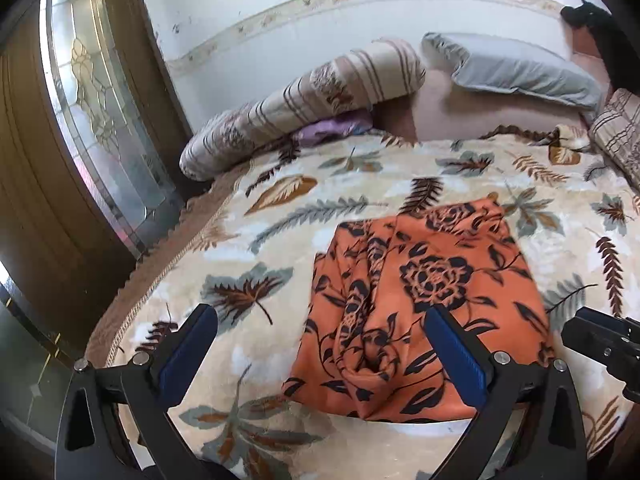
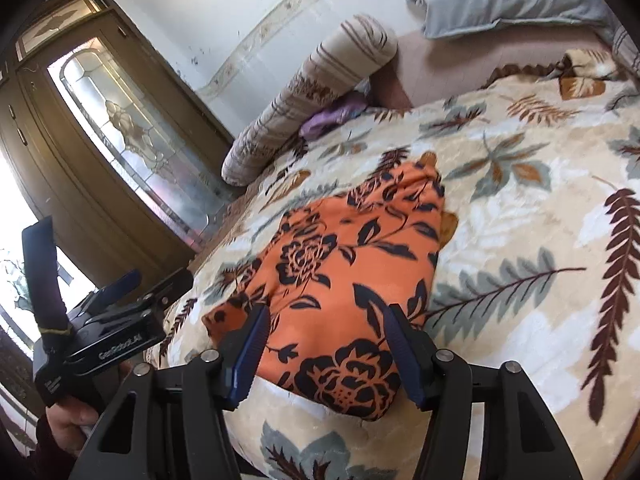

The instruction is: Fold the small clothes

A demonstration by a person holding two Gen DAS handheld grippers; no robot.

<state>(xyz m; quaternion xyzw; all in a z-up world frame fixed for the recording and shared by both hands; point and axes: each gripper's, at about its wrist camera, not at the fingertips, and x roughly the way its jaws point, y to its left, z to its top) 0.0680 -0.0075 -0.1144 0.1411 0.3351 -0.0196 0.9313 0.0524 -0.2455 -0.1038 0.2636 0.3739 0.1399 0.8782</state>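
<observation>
An orange garment with a black flower print (image 1: pixel 424 304) lies folded and a little rumpled on the leaf-patterned blanket (image 1: pixel 280 216). It also shows in the right wrist view (image 2: pixel 344 280). My left gripper (image 1: pixel 320 336) is open and empty, hovering over the garment's left near edge. My right gripper (image 2: pixel 326 340) is open and empty, just above the garment's near corner. The left gripper shows from the side in the right wrist view (image 2: pixel 100 312), and the right gripper's edge shows in the left wrist view (image 1: pixel 604 340).
A striped bolster (image 1: pixel 296 108) and a purple cloth (image 1: pixel 332 128) lie at the bed's far left. A grey pillow (image 1: pixel 512 68) leans on the headboard. A wooden wardrobe with a glass door (image 1: pixel 92 128) stands left of the bed. The blanket's edge (image 2: pixel 400 456) is near.
</observation>
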